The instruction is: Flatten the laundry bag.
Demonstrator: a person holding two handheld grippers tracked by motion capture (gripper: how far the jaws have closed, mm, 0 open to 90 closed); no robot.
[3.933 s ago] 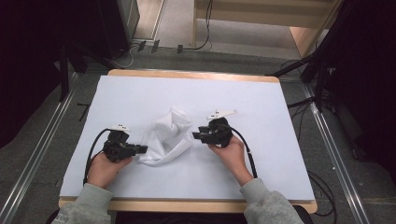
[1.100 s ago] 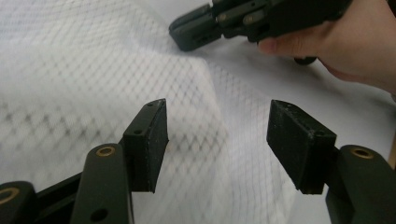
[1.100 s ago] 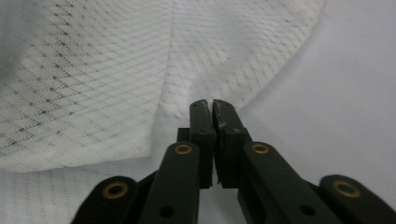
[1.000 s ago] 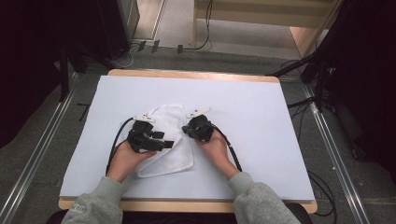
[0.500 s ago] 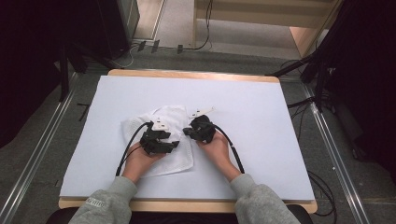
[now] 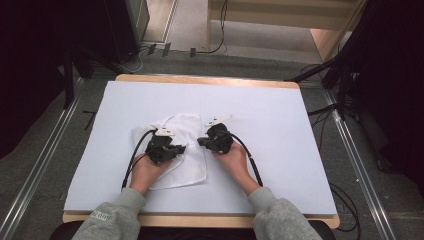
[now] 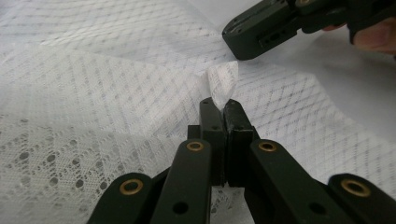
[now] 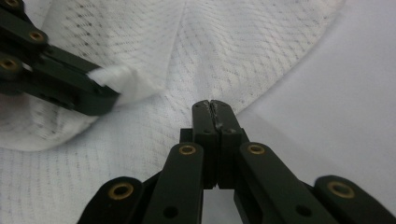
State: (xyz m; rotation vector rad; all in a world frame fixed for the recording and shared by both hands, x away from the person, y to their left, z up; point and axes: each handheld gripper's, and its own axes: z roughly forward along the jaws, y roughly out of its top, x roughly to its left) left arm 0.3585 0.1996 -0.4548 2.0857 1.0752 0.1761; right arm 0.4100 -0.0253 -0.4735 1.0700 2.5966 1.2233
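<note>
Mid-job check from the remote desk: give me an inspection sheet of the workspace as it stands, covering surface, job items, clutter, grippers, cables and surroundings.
Surface: white sheet-covered table with wooden edge, flat.
Job's things: white mesh-weave cloth, rumpled, lying left of centre.
Clutter: nothing seen.
Grippers: left gripper has just been closing and pinches a raised fold of the cloth; right gripper shut, tips at the cloth's edge, whether it pinches cloth cannot be told.
Cables: black cable loops from the left gripper across the table; another trails from the right.
Surroundings: grey floor, metal rails, dark stands.
</note>
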